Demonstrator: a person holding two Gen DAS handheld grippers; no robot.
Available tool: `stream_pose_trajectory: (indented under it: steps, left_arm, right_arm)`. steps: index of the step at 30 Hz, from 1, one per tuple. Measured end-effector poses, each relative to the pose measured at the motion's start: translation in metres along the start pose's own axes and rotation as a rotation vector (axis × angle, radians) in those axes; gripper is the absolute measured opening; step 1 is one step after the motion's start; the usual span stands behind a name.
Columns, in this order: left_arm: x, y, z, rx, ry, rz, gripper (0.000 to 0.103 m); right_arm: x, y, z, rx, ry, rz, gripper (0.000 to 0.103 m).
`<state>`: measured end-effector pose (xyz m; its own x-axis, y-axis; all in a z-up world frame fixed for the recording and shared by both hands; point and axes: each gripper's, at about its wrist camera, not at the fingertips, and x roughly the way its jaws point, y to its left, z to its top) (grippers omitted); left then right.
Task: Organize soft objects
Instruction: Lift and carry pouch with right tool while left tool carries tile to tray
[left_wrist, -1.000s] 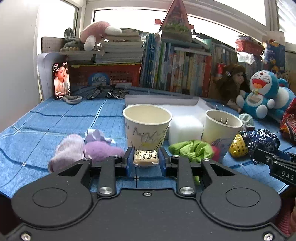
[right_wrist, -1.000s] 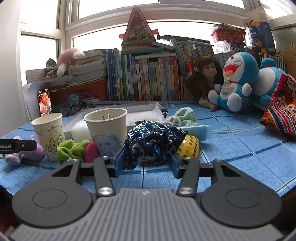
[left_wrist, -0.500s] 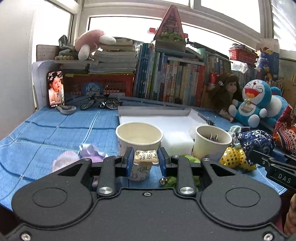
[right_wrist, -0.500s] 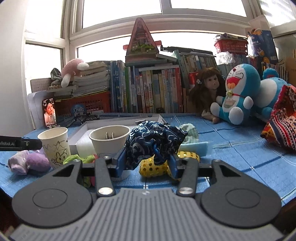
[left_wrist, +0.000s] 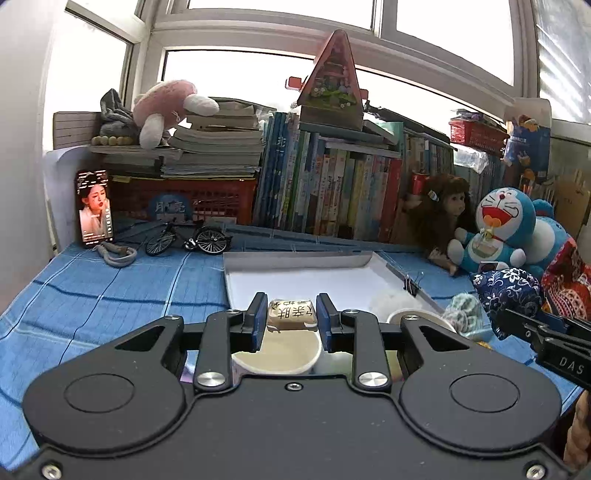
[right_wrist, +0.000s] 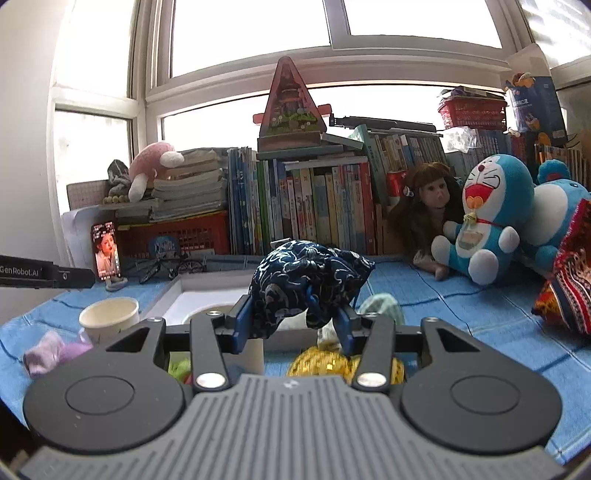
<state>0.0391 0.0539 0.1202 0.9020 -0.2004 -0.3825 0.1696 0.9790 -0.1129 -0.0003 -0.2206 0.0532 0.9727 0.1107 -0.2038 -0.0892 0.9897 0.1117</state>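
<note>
My left claw (left_wrist: 291, 317) grips a small printed packet (left_wrist: 291, 314) above a paper cup (left_wrist: 277, 354); my right claw (right_wrist: 295, 321) holds a dark blue patterned pouch (right_wrist: 306, 280), lifted off the tabletop (right_wrist: 461, 314).

Left tool (left_wrist: 291, 317) clamped shut — right tool (right_wrist: 295, 317) seemingly gripping.

A dark blue patterned cloth pouch (right_wrist: 308, 275) is pinched between the blue pads of the right gripper (right_wrist: 295, 325) and is held above the blue tablecloth (right_wrist: 461, 314). Below it a yellow mesh ball (right_wrist: 325, 363) and a pale green knitted piece (right_wrist: 380, 304) are seen. To the left a paper cup (right_wrist: 109, 319) stands beside a white tray (right_wrist: 207, 291), with a lilac soft toy (right_wrist: 48, 356) near the edge. The tip of the left gripper (right_wrist: 79, 277) is seen at the left edge of the view. A blue cat plush (right_wrist: 487, 218) and a doll (right_wrist: 428, 206) are propped against a row of books (right_wrist: 314, 206).
</note>
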Motion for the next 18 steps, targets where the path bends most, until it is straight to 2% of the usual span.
stream_pose_trajectory:
  steps: [9,18]
  left_arm:
    - [0.033,0.004,0.046,0.014,0.011,-0.014,0.027]
    - [0.093,0.012,0.077,-0.05,0.12,-0.034,0.027]
  right_arm:
    - [0.03,-0.012,0.036,0.024,0.005,0.03,0.05]
    - [0.079,-0.013,0.077,0.039,0.071,0.144,0.051]
